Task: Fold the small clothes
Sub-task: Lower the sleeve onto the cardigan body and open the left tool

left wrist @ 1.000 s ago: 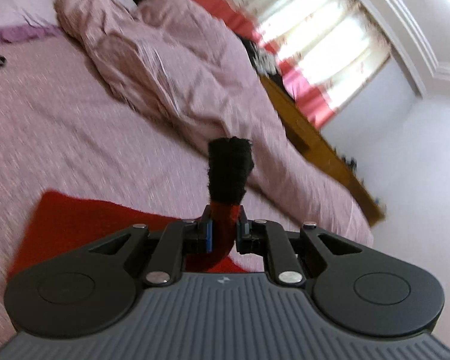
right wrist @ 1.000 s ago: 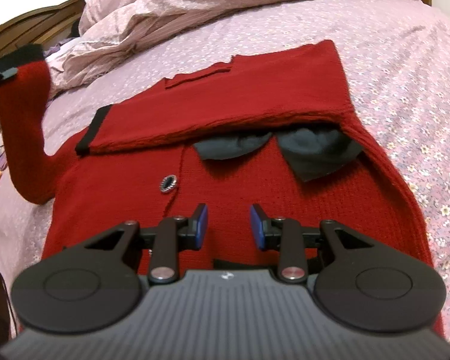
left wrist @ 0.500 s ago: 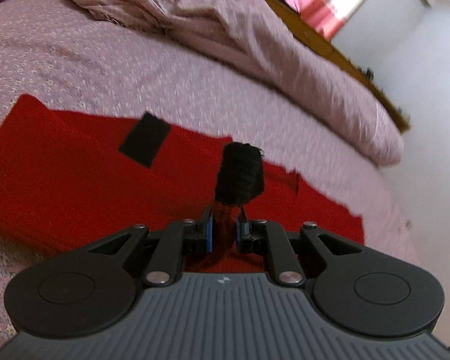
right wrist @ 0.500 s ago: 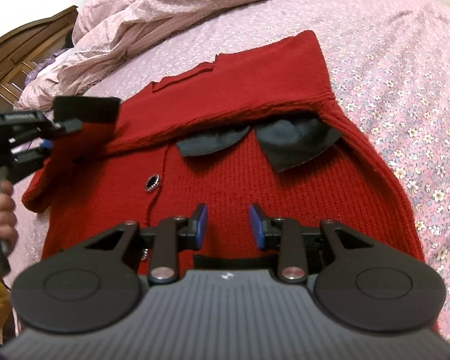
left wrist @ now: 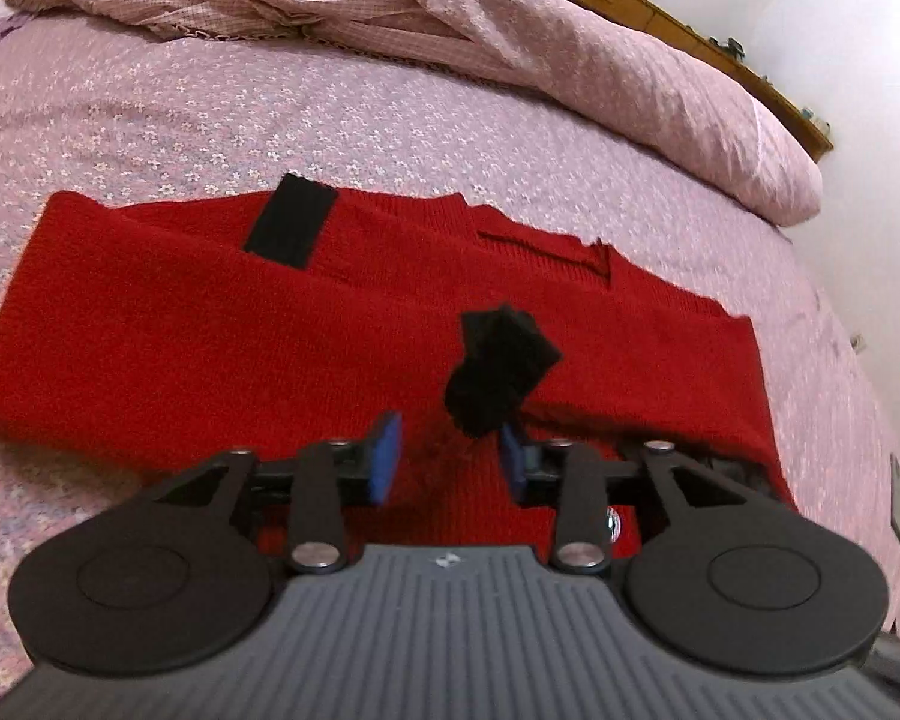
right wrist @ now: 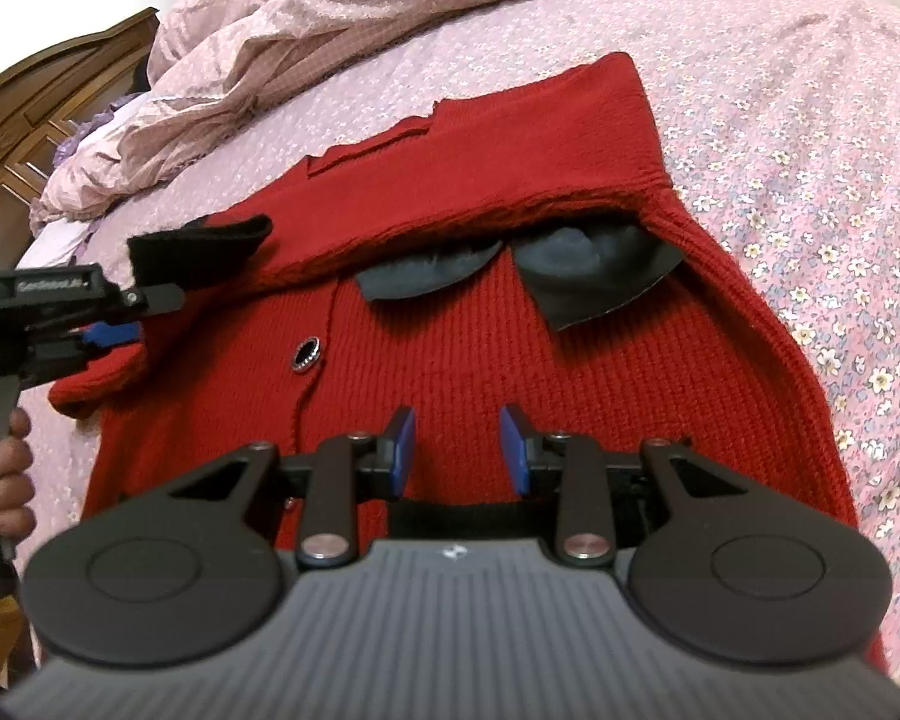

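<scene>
A red knit cardigan with a dark grey collar and a black button lies flat on the bed. One sleeve is folded across its top, its black cuff lying flat. My left gripper is open just above the cardigan; the other sleeve's black cuff sits loose just ahead of the jaws. In the right wrist view the left gripper is at the cardigan's left edge by that cuff. My right gripper is open and empty above the cardigan's lower front.
The pink flowered bedsheet surrounds the cardigan. A crumpled pink duvet lies along the far side. A wooden bed frame stands beyond it, a wooden headboard at the left. A hand holds the left gripper.
My left gripper carried the sleeve down over the cardigan, then opened and let go of it. The right gripper stayed open, almost still.
</scene>
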The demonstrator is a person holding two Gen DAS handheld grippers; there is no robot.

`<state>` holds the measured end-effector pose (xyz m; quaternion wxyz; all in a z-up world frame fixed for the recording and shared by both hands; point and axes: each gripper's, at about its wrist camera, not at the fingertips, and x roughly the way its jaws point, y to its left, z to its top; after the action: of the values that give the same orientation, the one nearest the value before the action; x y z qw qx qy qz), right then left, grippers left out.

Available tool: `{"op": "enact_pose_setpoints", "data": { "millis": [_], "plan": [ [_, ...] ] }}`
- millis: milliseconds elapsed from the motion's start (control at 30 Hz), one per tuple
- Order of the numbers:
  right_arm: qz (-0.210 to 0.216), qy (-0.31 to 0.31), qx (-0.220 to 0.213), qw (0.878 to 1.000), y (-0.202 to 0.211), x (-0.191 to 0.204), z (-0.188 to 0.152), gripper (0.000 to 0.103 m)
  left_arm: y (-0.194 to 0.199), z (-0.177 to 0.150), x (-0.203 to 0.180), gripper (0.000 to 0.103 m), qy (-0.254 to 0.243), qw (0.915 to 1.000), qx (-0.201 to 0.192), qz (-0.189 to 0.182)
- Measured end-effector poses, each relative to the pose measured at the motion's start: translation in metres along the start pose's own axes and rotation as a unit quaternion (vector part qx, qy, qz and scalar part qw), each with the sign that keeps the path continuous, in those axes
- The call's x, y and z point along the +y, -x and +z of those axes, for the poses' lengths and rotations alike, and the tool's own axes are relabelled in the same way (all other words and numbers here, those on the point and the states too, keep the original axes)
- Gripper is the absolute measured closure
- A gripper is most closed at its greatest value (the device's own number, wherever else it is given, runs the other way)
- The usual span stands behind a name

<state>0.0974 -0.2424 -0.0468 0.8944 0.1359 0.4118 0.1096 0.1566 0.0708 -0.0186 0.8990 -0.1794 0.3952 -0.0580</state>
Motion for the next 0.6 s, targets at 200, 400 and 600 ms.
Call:
{"op": "enact_pose_setpoints", "data": {
  "millis": [200,400,600],
  "plan": [
    [0.001,0.009,0.004,1.000,0.002,0.002,0.001,0.067,0.024,-0.010,0.013,0.053,-0.008,0.9993,-0.002,0.037],
    [0.002,0.025,-0.003,1.000,0.004,0.010,0.010,0.066,0.046,-0.021,0.040,0.052,-0.007,0.9949,-0.004,0.101],
    [0.029,0.069,0.000,0.997,-0.001,0.039,0.022,0.066,0.047,-0.032,0.068,0.052,0.014,0.9902,0.007,0.139]
  ]
}}
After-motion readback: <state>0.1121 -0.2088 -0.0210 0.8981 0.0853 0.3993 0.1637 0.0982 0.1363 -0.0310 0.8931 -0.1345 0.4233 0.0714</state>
